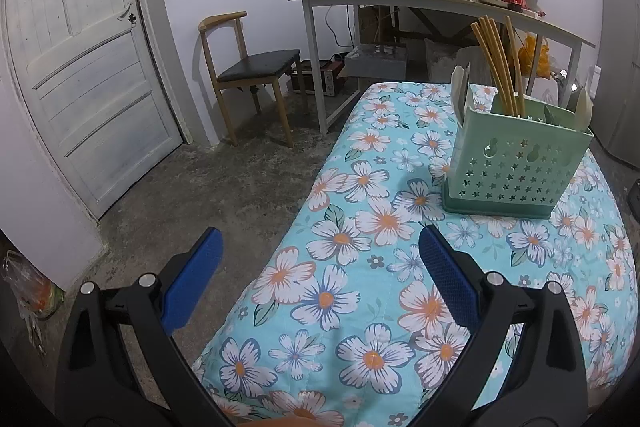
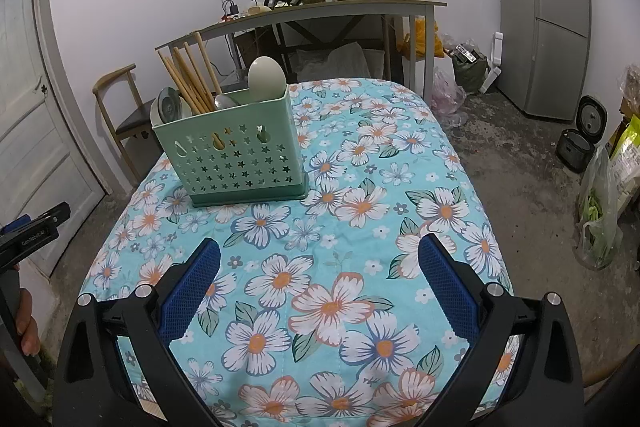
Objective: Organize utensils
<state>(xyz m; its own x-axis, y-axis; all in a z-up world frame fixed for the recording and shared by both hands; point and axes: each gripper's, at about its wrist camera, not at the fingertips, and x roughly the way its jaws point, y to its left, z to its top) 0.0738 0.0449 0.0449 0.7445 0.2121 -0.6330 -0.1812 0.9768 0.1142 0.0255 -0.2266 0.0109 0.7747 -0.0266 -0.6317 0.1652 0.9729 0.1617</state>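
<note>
Utensils: tan wooden chopsticks [image 2: 192, 79], then cream plastic spoons [image 2: 266, 75], stand upright in a mint-green star-perforated plastic caddy [image 2: 236, 155] on the floral quilted cloth [image 2: 360, 227]. Left gripper [image 1: 320, 275] and right gripper [image 2: 320, 275]: blue textured pads spread, empty.

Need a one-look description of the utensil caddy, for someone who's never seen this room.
Find the table with the blue floral cloth. Toward its far end stands the mint-green caddy, the only thing on the cloth. Star-shaped holes pierce its wall, and chopsticks and pale spoons stick up from it.
</note>
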